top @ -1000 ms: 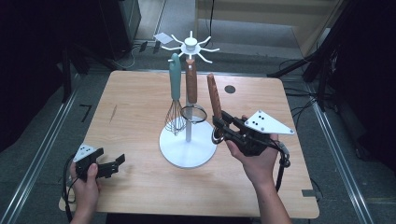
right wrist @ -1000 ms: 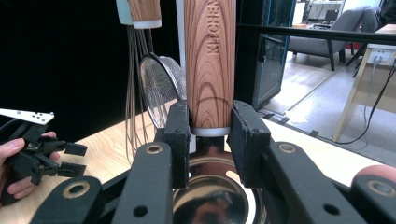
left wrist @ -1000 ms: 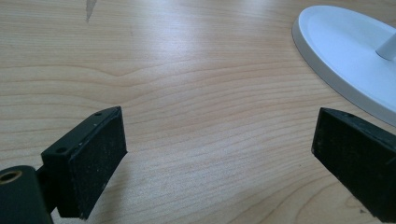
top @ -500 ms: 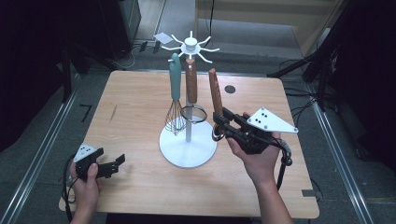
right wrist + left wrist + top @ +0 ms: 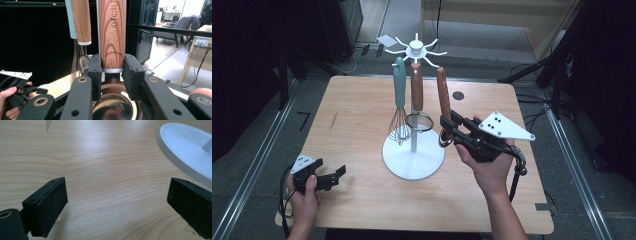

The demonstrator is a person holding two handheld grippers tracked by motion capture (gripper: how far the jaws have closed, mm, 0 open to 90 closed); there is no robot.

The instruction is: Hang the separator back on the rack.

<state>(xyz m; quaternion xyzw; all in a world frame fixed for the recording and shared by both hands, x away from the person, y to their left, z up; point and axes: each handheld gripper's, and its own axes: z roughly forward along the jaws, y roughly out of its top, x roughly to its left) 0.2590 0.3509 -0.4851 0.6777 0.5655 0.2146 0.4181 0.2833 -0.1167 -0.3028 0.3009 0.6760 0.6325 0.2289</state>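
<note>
A white utensil stand (image 5: 413, 160) with a ring of hooks on top stands mid-table. A teal-handled whisk (image 5: 399, 95) and a wood-handled utensil (image 5: 417, 90) hang from it. My right gripper (image 5: 447, 127) is right of the pole, shut on a second wood-handled utensil (image 5: 442, 92) held upright. In the right gripper view the pads (image 5: 95, 72) clamp the handle's lower end (image 5: 112, 32) just above a shiny metal bowl (image 5: 112, 107). The handle's top sits close under a hook arm; I cannot tell whether they touch. My left gripper (image 5: 339, 175) rests open at the front left, with bare table between its jaws (image 5: 117, 197).
The wooden table (image 5: 357, 115) has bare room left of the stand and along the front edge. The stand's round base (image 5: 185, 152) lies ahead and to the right of the left gripper. A small dark disc (image 5: 458, 95) sits at the back right. Dark floor surrounds the table.
The held wood-handled utensil has tipped more upright, and its top has risen slightly toward the hooks. The left gripper has not moved.
</note>
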